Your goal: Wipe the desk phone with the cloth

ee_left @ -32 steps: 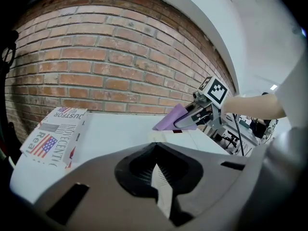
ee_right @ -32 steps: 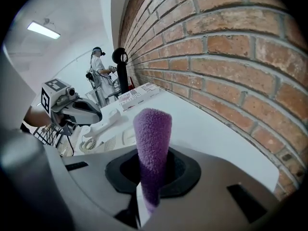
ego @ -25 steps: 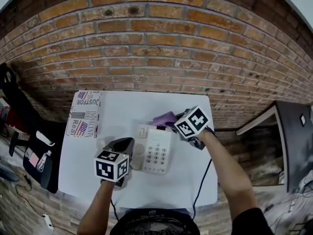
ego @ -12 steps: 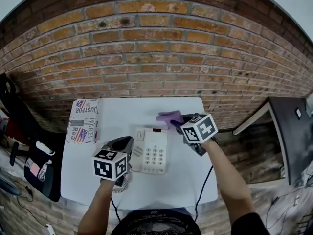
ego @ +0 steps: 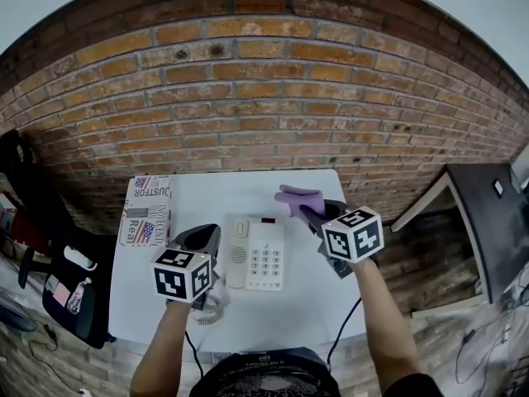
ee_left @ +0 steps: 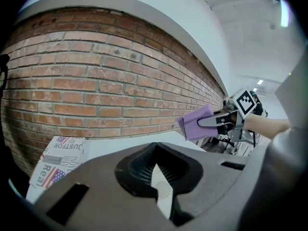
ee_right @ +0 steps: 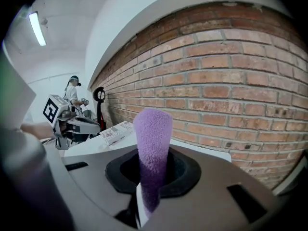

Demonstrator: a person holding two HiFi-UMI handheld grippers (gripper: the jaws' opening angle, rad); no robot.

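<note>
Brick wall (ego: 248, 98) rose behind the white table (ego: 198, 197) where we worked. We saw the desk phone (ego: 263, 255) lying flat near the middle of the table, keypad up, with its coiled cord (ego: 212, 308) trailing toward the near edge. Our right gripper (ego: 317, 214) was clamped on the purple cloth (ego: 299, 198), which stuck out past the jaws and hung in the air just beyond the phone's far right corner, not touching it. Our left gripper (ego: 202, 236) hovered beside the phone's left side, its jaws pressed together with nothing between them. A printed carton (ego: 145, 210) lay at the table's far left corner.
</note>
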